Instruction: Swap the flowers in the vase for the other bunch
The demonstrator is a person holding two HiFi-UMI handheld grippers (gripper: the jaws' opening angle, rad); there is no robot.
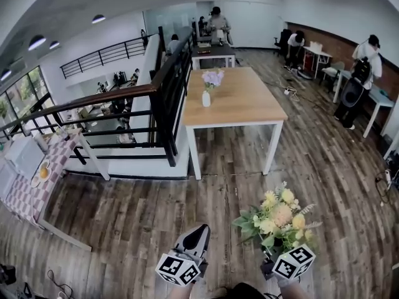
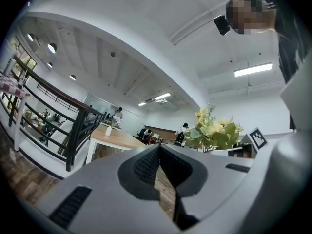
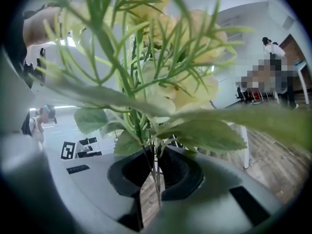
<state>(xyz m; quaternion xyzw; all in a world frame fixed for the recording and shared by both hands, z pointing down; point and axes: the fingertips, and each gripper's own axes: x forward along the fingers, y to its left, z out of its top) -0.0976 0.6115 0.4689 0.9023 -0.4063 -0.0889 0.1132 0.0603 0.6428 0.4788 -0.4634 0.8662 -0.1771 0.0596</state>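
Right hand-held gripper (image 3: 155, 172) grips the yellow bunch (image 1: 280, 220) by its stems.

Yellow bunch (image 1: 280, 220) upright, well apart from white vase (image 1: 206, 98) holding lilac flowers (image 1: 213, 78)

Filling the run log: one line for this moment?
left gripper: shut, empty | right gripper: shut on yellow bouquet stems | white vase: purple flowers in, on wooden table

Bench (image 1: 243, 104), wooden top on white legs, standing on a plank floor (image 1: 143, 210). A white vase (image 1: 206, 98) holding pale purple flowers (image 1: 213, 78) stands upright near its left edge.
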